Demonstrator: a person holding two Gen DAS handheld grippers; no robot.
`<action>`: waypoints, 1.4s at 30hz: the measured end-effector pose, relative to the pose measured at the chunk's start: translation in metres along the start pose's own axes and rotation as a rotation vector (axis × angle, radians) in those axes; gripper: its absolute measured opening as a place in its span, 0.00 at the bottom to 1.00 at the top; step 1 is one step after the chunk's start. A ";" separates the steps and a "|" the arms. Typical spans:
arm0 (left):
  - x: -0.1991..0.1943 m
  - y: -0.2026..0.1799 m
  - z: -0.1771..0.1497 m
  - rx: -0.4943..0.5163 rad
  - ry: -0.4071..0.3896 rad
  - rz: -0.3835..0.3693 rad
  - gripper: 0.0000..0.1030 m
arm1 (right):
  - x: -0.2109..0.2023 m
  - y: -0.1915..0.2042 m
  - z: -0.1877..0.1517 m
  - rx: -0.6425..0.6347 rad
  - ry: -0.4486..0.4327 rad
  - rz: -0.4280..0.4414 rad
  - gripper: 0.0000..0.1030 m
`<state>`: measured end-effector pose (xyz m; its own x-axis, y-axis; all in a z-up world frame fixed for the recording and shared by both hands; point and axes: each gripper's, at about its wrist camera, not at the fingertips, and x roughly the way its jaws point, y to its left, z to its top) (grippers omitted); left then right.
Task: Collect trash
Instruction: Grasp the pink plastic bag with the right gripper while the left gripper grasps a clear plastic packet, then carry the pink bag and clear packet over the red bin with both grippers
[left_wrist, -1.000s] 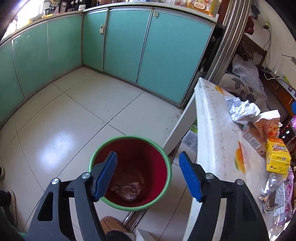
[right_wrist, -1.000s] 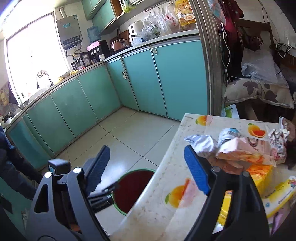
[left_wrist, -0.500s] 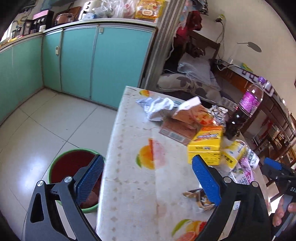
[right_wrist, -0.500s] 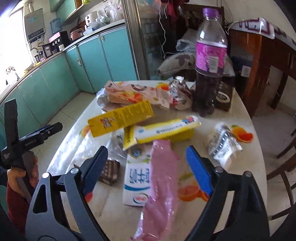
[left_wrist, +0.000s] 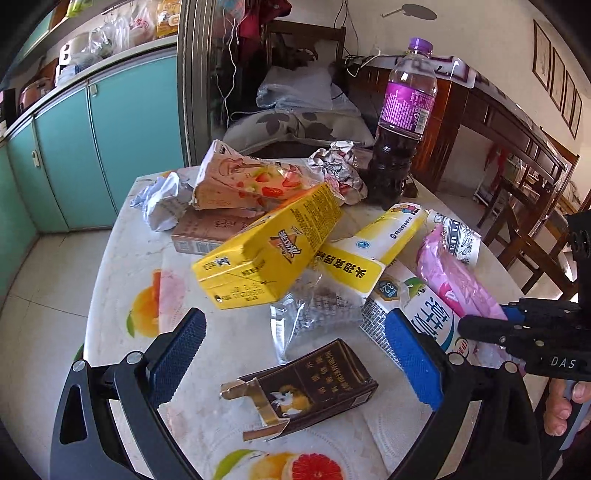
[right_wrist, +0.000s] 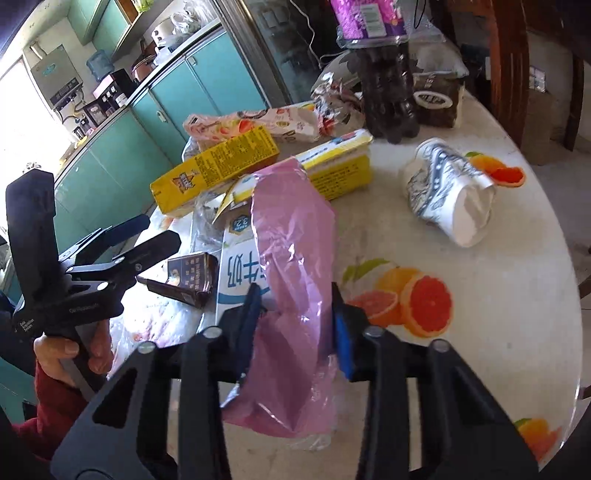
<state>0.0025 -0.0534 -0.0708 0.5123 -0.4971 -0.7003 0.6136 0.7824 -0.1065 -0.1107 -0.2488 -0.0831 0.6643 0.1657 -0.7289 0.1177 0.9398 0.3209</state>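
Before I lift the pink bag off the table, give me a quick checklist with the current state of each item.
1. Right gripper shut on the pink plastic bag, jaws just closed: ok.
2. Bag free of the milk carton beneath it: cannot tell.
3. Left gripper open, holding nothing: ok.
4. Left gripper lined up over the dark cigarette box: ok.
5. Paper cup clear of the bag: ok.
6. Trash bin in sight: not ok, out of both views.

Glossy pink plastic bag (right_wrist: 291, 266), crumpled foil wrapper (left_wrist: 338, 168), matt cardboard cartons on smooth tabletop (right_wrist: 517, 266).
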 end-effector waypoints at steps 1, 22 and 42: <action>0.006 0.000 0.002 -0.017 0.018 -0.016 0.91 | -0.005 0.000 0.001 -0.007 -0.019 -0.011 0.24; -0.002 0.014 0.003 -0.099 -0.007 -0.031 0.55 | -0.042 0.000 0.002 -0.006 -0.135 0.002 0.24; -0.078 0.067 0.009 -0.150 -0.224 0.091 0.55 | -0.038 0.081 0.030 -0.132 -0.237 0.047 0.24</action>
<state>0.0085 0.0342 -0.0172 0.6915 -0.4798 -0.5401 0.4717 0.8661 -0.1655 -0.1045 -0.1879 -0.0113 0.8227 0.1504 -0.5483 -0.0044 0.9660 0.2584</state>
